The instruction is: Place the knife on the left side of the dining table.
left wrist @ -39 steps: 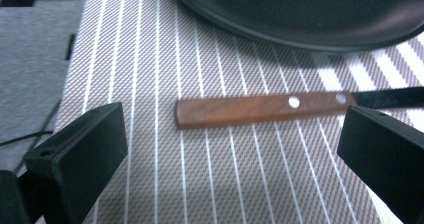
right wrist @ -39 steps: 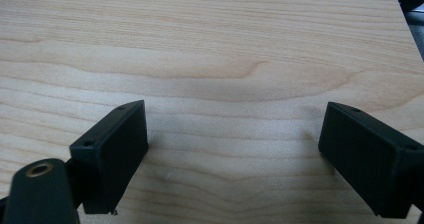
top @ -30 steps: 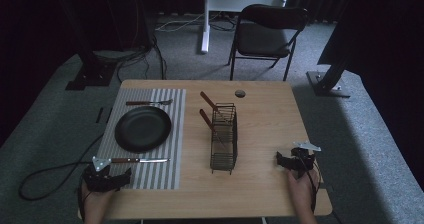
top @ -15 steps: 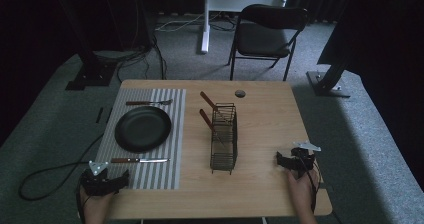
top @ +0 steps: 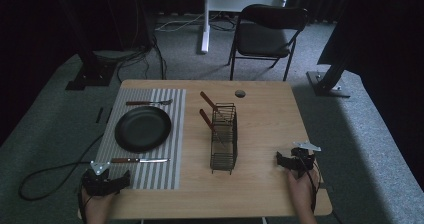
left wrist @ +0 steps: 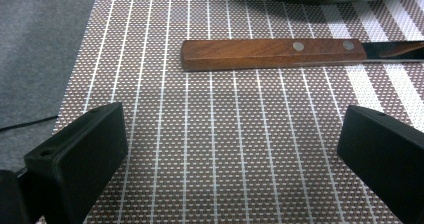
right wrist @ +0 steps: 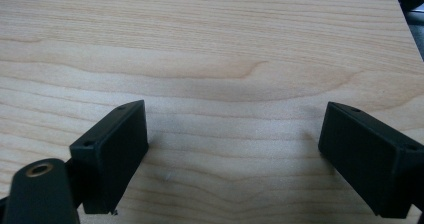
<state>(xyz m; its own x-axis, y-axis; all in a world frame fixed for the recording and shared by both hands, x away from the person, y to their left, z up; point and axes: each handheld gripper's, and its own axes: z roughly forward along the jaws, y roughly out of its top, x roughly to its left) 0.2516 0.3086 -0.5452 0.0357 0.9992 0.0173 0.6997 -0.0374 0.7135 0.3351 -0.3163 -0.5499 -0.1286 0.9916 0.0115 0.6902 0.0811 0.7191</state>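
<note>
hovering wide-open near knife [left wrist: 272,54] handle, left gripper [left wrist: 230,149] needing square, centred approach across handle; right gripper [right wrist: 235,154] idling open over table [right wrist: 210,44].

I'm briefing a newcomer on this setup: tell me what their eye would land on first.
First the black plate on the striped placemat at the table's left, with a fork beyond it and a wooden-handled knife just ahead of the open left gripper. Next, the wire rack at mid-table, holding two wooden-handled utensils.
</note>
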